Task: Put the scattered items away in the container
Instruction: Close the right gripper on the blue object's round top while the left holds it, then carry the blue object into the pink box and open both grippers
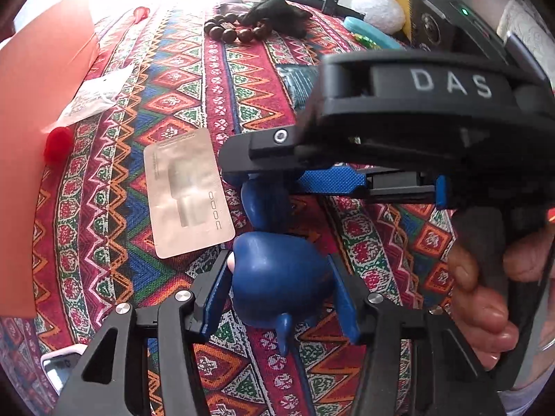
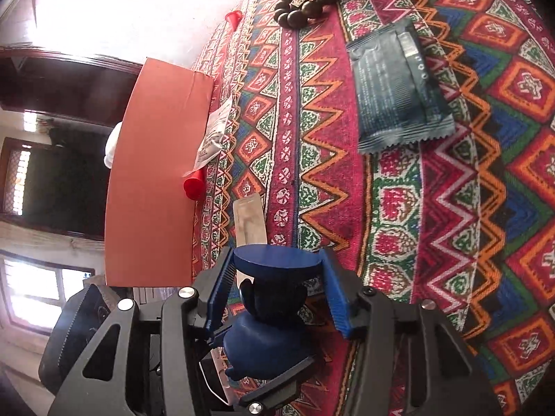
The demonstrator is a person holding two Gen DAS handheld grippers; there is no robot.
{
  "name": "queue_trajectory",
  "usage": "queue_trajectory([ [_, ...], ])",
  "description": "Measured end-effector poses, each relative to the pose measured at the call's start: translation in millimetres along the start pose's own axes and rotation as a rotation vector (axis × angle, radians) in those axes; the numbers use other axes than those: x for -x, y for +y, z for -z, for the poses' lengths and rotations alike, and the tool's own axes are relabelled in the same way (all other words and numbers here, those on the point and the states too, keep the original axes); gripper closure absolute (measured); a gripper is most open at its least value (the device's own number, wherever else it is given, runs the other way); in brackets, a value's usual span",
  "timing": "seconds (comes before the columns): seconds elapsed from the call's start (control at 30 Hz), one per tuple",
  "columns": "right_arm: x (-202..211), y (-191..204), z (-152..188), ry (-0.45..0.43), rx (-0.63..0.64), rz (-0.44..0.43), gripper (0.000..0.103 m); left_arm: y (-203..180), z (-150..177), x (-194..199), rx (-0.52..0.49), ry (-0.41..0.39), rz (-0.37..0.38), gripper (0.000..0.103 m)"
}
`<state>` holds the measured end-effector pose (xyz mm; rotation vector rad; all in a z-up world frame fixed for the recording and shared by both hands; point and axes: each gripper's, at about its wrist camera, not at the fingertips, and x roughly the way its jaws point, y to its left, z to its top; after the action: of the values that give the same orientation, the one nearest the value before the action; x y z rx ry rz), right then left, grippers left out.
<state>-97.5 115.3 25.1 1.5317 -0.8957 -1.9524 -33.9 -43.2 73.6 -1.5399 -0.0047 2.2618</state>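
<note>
1. Far left: orange box (image 1: 41, 104), only a flat wall showing, cut off by the frame edge; inside out of sight, so contents impossible to tell.
2. Against that wall: white sachet (image 1: 93, 95) leaning on the edge, red cap (image 1: 57, 144) touching the box just below it. Print on the sachet too small to read.
3. Lower left corner: white-rimmed thing (image 1: 59, 364), mostly cropped and behind the gripper frame; hard to identify.
4. Further back, near the glare: red cone (image 1: 140, 12), partly washed out.
5. Left of centre: pale foil sachet (image 1: 187, 190), flat on the patterned cloth (image 2: 451, 208), just beside the blue figurine (image 1: 277, 277).
6. Centre: blue figurine outside the box, above the cloth, body clamped between the pads of the left gripper (image 1: 279, 261).
7. Same figurine, other end: round base squeezed between the pads of the right gripper (image 2: 275, 254), reaching in from the right in the left wrist view. Middle of the figurine hidden behind that gripper.
8. Centre back: bead bracelet (image 1: 236, 29), partly under a black object (image 1: 277, 14) of unclear kind.
9. Right of centre: dark teal sachet (image 2: 399, 86), flat on the cloth, mostly hidden in the left wrist view.
10. Far right: hand (image 1: 485, 294) wrapped round the right gripper's handle, cut off at the edge.
11. Count: three sachets, two red pieces, one bracelet, one figurine, one box, two grippers.
</note>
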Motion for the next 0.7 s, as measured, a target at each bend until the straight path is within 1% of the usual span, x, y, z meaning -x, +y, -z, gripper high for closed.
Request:
queue_trajectory([
  [0.13,8.2,14.1,0.4,-0.029,0.025,-0.035,0.055,1.5,0.4,17.4,-0.004,-0.05,-0.022,0.053],
  [0.43,40.4,45.3,4.9,-0.121,0.107,-0.136,0.055,-13.6,6.0,60.2,-0.088,-0.188,-0.124,0.053],
  [0.57,54.2,60.6,8.9,-0.169,0.154,-0.158,0.055,-17.4,8.7,78.3,-0.119,-0.241,-0.15,0.053],
  [0.7,62.4,79.2,12.0,-0.202,0.192,-0.175,0.055,-14.6,1.9,93.5,-0.131,-0.292,-0.166,0.053],
])
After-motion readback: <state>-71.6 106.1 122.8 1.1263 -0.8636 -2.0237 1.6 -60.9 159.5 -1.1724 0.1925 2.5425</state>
